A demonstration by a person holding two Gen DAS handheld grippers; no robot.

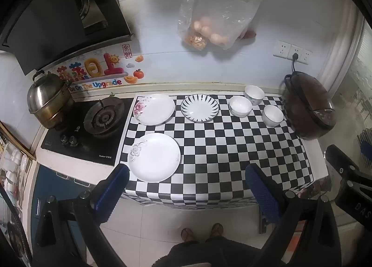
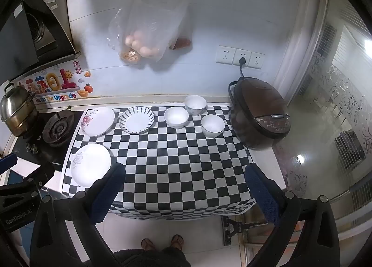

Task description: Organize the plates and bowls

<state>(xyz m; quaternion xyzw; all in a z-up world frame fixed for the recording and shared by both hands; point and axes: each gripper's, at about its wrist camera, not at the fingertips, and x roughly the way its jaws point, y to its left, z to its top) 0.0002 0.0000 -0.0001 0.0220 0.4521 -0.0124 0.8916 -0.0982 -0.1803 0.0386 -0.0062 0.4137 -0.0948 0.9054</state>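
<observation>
On the checkered countertop [image 1: 220, 150] lie three plates: a white plate with a grey flower [image 1: 154, 157] near the front left, a pink-flowered plate [image 1: 154, 109] behind it, and a black-striped plate [image 1: 200, 108] to its right. Three white bowls [image 1: 240, 106] [image 1: 254, 95] [image 1: 272, 115] stand at the back right. My left gripper [image 1: 187, 174] hovers open above the counter's front edge, empty. My right gripper [image 2: 186, 174] is open too, held high over the front edge. The same plates [image 2: 90, 164] [image 2: 97, 121] [image 2: 136, 119] and bowls [image 2: 176, 117] [image 2: 212, 125] show in the right wrist view.
A brown rice cooker [image 1: 307, 113] stands at the counter's right end. A gas hob [image 1: 102, 119] and steel pot [image 1: 47, 99] sit to the left. A plastic bag of eggs [image 1: 216, 22] hangs on the wall. A person's feet [image 1: 202, 234] stand on the floor tiles.
</observation>
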